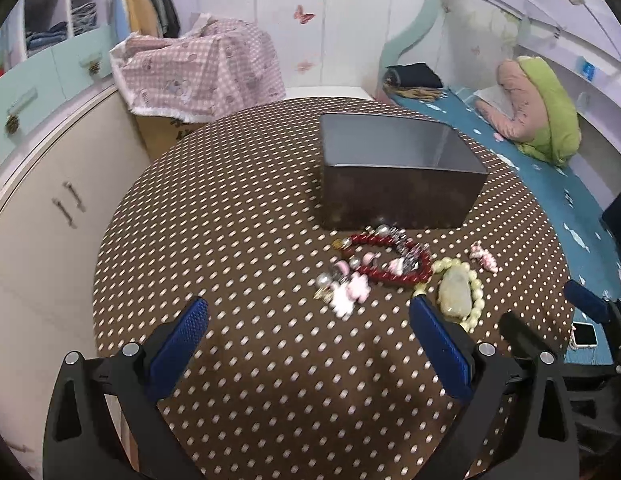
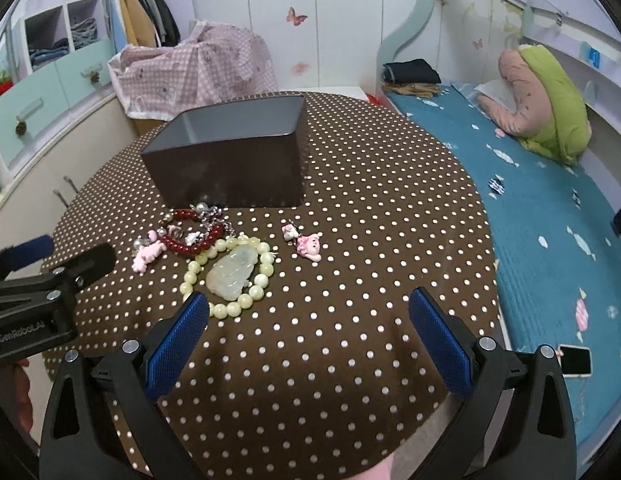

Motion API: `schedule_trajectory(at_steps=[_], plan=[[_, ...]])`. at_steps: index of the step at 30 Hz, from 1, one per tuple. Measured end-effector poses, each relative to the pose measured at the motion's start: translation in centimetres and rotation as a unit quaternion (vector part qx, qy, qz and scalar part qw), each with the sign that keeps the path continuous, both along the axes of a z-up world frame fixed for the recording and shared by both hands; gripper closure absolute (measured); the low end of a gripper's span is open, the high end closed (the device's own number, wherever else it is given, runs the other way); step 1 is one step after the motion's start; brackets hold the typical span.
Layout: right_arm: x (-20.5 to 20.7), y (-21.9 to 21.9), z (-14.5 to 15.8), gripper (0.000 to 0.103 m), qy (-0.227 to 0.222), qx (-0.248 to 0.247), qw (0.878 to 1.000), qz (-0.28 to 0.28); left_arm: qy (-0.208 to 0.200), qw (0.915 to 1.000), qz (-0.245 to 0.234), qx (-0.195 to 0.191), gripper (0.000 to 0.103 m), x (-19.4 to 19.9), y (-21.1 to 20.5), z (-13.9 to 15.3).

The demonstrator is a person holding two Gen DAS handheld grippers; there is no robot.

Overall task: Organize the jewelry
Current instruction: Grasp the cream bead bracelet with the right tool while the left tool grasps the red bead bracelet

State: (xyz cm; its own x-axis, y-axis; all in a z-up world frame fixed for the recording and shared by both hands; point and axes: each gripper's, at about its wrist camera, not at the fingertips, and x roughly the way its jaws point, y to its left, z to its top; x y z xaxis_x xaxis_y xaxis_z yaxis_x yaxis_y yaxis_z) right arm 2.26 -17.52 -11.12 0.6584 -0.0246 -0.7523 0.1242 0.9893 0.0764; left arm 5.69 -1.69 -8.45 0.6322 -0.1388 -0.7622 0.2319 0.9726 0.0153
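Left gripper sits low in its own wrist view, both blue-padded fingers spread wide with nothing between them, black arms angling up from the bottom corners. Over in the right wrist view it pokes in from the left edge, mid-height, pointing toward the right. Right gripper mirrors that pose at the bottom of its frame: jaws wide apart, blue pads facing inward, gripping nothing. Its tips also show at the left view's right edge.
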Motion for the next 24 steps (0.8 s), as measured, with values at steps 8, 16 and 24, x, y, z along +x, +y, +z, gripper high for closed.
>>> schedule_trajectory(at_steps=[8, 16, 24], plan=[[1.6, 0.0, -0.8, 0.007, 0.002, 0.007, 1.000, 0.021, 0.061, 0.9975, -0.005, -0.036, 0.007, 5.0, -0.2, -1.3], [3.5, 0.1, -2.1, 0.052, 0.022, 0.020, 0.999, 0.029, 0.096, 0.9949, 0.005, -0.029, 0.026, 8.6, -0.7, -3.2], [4.5, 0.9, -2.3, 0.075, 0.019, -0.012, 0.999, 0.039, 0.079, 0.9964, -0.030, -0.003, 0.069, 9.1, -2.6, -3.7]])
